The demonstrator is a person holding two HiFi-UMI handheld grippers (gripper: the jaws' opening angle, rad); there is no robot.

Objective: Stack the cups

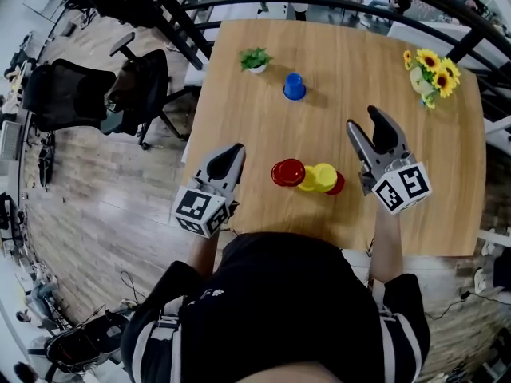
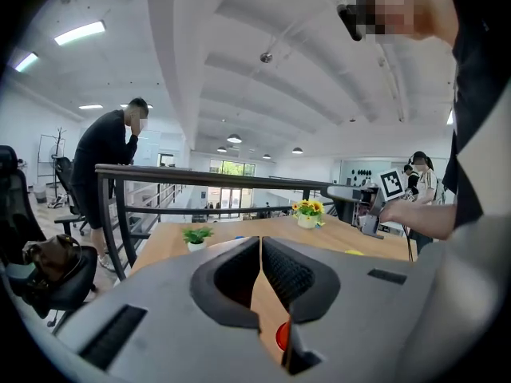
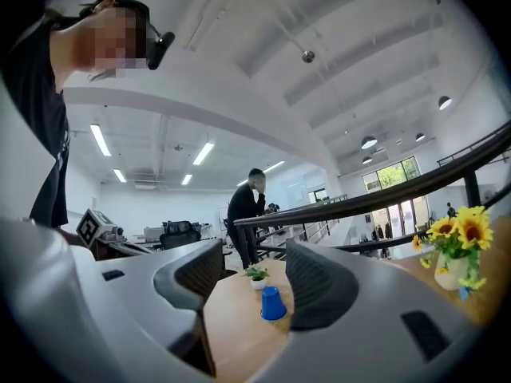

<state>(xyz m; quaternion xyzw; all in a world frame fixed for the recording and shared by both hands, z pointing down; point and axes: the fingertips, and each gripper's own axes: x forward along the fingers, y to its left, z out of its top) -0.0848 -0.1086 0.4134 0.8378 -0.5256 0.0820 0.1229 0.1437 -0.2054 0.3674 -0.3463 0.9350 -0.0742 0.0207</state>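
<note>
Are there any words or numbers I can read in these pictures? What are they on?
No readable words or numbers anywhere.
Left gripper's cube and right gripper's cube: black-and-white square patterns, not letters.
Small white mark on the person's black shirt: too small to read.
Red cup, yellow cup, blue cup: plain.

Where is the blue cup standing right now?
In the head view the blue cup stands alone in the far half of the table, just right of the small potted plant, well beyond the red and yellow cups near the person.
</note>
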